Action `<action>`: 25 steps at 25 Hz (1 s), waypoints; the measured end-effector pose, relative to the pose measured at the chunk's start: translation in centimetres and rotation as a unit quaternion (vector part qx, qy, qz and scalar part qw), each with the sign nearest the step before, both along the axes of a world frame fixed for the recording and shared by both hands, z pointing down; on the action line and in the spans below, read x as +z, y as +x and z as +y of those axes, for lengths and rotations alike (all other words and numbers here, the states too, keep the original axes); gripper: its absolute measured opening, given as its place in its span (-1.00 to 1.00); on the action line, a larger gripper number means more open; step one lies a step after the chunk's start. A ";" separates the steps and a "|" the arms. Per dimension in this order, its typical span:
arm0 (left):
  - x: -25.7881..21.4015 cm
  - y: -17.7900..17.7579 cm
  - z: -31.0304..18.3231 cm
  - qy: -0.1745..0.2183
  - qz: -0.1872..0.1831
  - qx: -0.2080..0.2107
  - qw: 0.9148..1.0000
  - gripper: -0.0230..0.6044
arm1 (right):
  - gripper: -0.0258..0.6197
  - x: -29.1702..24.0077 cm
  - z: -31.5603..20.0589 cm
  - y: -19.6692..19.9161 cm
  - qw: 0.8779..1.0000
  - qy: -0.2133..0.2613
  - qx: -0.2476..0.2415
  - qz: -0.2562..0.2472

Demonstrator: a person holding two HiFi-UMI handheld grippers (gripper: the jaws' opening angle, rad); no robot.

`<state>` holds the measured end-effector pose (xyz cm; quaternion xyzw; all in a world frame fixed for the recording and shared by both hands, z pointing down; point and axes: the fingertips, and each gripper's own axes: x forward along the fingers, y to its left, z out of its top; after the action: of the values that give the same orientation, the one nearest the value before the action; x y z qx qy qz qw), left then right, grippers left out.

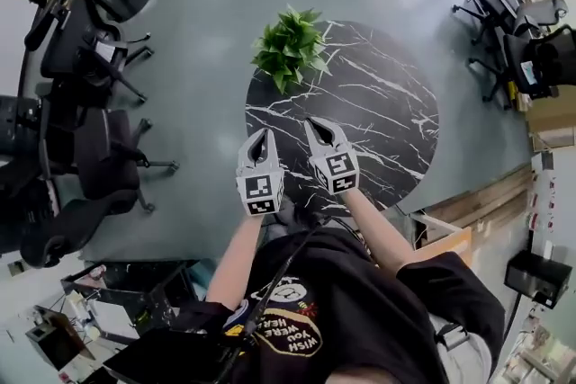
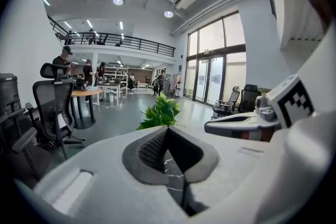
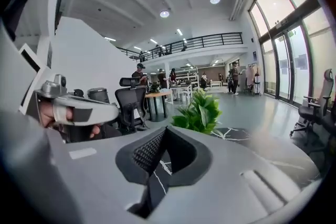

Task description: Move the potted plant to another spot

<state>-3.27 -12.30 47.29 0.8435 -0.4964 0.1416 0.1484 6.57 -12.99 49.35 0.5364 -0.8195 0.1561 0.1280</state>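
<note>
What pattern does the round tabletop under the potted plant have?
The tabletop is black with white marble-like veins. It shows best in the head view.

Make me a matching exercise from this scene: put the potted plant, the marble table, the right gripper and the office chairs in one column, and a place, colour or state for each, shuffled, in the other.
Column one:
1. potted plant
2. marble table
3. right gripper
4. office chairs

Column two:
A. jaws together, holding nothing
B. on the grey floor, off to both sides of the table
C. at the table's far edge
D. black with white veins

Pairs: 1-C, 2-D, 3-A, 4-B
</note>
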 end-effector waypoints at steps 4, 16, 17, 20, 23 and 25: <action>-4.0 1.1 0.5 0.035 -0.002 -0.001 0.999 -0.91 | -0.93 -5.0 1.1 0.4 0.999 0.033 0.026 -0.021; -8.4 3.1 2.9 0.095 0.012 0.028 0.995 -0.91 | -0.93 -8.5 3.8 1.0 0.998 0.053 0.032 -0.023; -8.4 3.1 3.0 0.095 0.012 0.029 0.995 -0.91 | -0.93 -8.5 3.9 1.1 0.998 0.053 0.033 -0.023; -8.3 3.3 3.2 0.093 0.014 0.030 0.995 -0.91 | -0.93 -8.6 4.1 1.3 0.998 0.053 0.032 -0.021; -8.2 3.4 3.4 0.091 0.012 0.031 0.995 -0.91 | -0.93 -8.6 4.4 1.2 0.998 0.053 0.030 -0.019; -8.2 3.5 3.6 0.092 0.011 0.033 0.995 -0.91 | -0.93 -8.5 4.5 1.1 0.998 0.052 0.029 -0.018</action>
<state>0.23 -8.72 39.11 0.8711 -0.4774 0.0904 0.0710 7.72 -8.45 40.81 0.5633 -0.8125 0.1267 0.0804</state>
